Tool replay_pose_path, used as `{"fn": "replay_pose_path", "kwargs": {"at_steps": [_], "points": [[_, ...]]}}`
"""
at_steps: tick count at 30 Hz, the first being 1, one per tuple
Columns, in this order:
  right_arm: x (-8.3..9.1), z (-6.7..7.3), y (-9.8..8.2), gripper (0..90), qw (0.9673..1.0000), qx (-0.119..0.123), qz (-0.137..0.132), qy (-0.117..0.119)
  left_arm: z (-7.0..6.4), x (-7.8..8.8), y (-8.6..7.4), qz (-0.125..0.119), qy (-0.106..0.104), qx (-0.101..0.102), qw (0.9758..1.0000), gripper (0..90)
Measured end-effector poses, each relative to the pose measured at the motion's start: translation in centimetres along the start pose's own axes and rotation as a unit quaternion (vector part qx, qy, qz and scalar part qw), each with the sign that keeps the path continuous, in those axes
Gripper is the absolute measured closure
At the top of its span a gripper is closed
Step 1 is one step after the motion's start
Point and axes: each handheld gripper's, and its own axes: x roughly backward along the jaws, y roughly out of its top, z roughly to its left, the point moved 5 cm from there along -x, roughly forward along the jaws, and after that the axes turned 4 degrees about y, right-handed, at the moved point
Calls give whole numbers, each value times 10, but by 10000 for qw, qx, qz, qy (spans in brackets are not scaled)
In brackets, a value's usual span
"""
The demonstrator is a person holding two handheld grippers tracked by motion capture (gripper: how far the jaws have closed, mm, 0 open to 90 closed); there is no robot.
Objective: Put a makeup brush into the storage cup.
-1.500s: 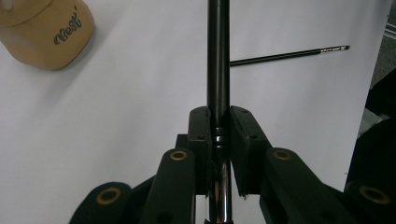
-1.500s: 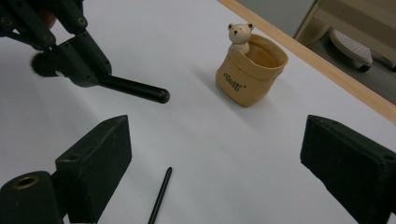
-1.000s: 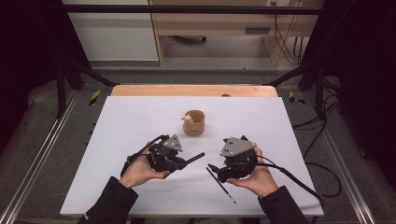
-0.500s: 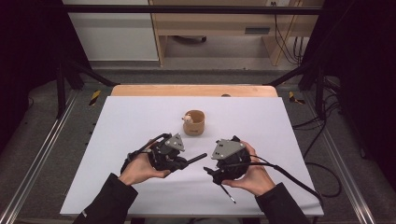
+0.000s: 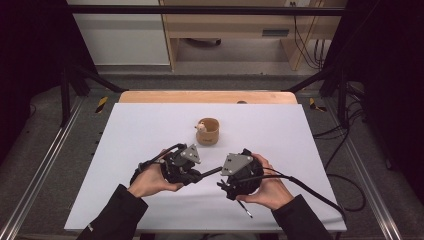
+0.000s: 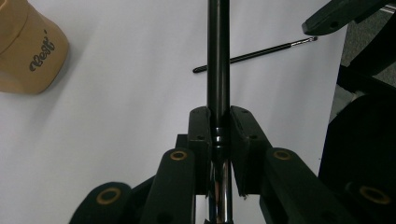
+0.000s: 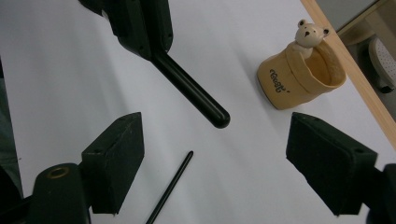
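Observation:
My left gripper is shut on a thick black pen, which sticks out level to the right beyond its jaws. My right gripper faces it, open. Its jaws have just been closing a little, and the pads touch nothing. The pen's rounded tip hangs just ahead of the gap between them. A thin black rod lies on the white table below the right gripper, with one end by the right hand.
A tan cup with a small bear on its rim stands upright just behind the two grippers. The table's wooden far edge lies beyond it. A thick cable trails right from the right gripper.
The right gripper has edged a little left toward the pen's tip, and its jaws stand slightly narrower. The left gripper has kept the pen in place.

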Motion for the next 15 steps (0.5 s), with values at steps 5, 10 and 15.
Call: {"fn": "replay_pose_path", "kwargs": {"at_steps": [5, 10, 15], "points": [[-2, 1, 0, 218, 10000, 54, 52, 36, -2, 0, 2, 75, -11, -62, 10000, 787], [-3, 3, 0, 242, 9999, 114, 60, 90, -4, 0, 5, 124, -26, -131, 9998, 787], [-4, 4, 1, 294, 9997, 201, 39, 113, -6, -2, 7, 145, -60, -157, 9998, 787]]}}
